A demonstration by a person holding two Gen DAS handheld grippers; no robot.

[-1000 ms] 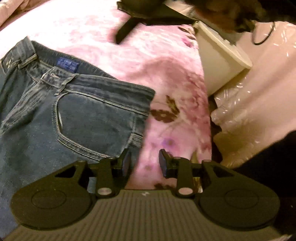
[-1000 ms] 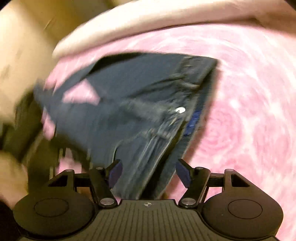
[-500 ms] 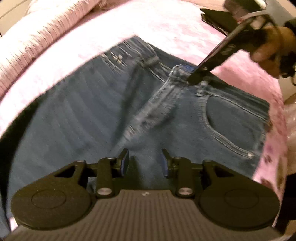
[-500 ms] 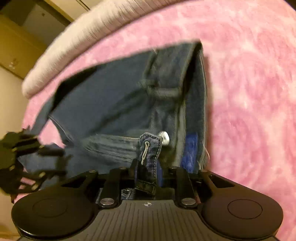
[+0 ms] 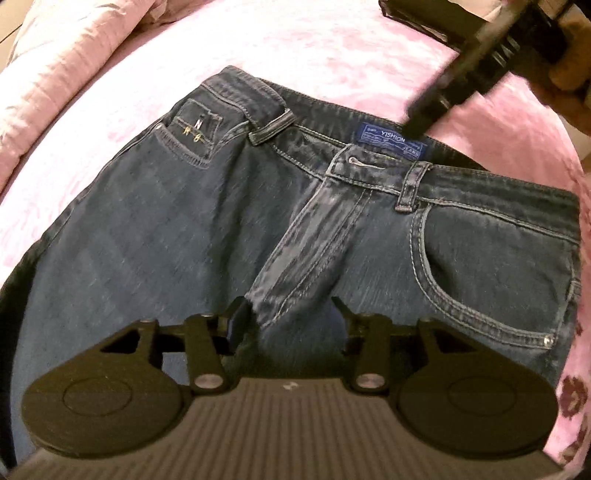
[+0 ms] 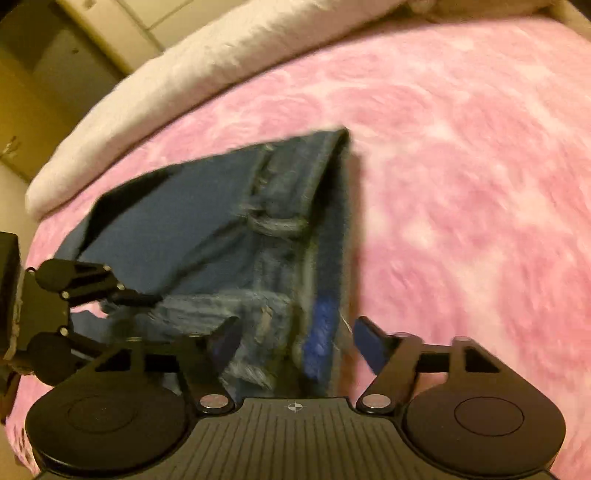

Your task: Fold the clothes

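Dark blue jeans (image 5: pixel 166 229) lie front up on a pink bedspread (image 5: pixel 332 48), waistband at the far side with a blue label (image 5: pixel 391 142). My left gripper (image 5: pixel 288 314) hangs low over the crotch. Its jaws are opening; the lower end of the fly lies between them, unpressed. In the right wrist view the jeans (image 6: pixel 192 221) are blurred. My right gripper (image 6: pixel 297 332) straddles the waistband by the label (image 6: pixel 321 332), and its jaws are opening wide without pressing the cloth. One right finger (image 5: pixel 443 92) shows as a dark blur above the label. The left gripper's fingers (image 6: pixel 92 280) appear at the left.
A pink quilted cover (image 5: pixel 55 74) is bunched along the far left of the bed. A white folded duvet (image 6: pixel 184 66) lines the bed's far edge, with wooden cabinets (image 6: pixel 55 92) beyond. A dark item (image 5: pixel 413 14) lies past the waistband. A hand (image 5: pixel 569 74) holds the right gripper.
The right gripper was shut on the waistband near the button half a second ago; now its jaws stand wide. The left gripper moved from the jeans' right edge to the fly, and its jaws widened.
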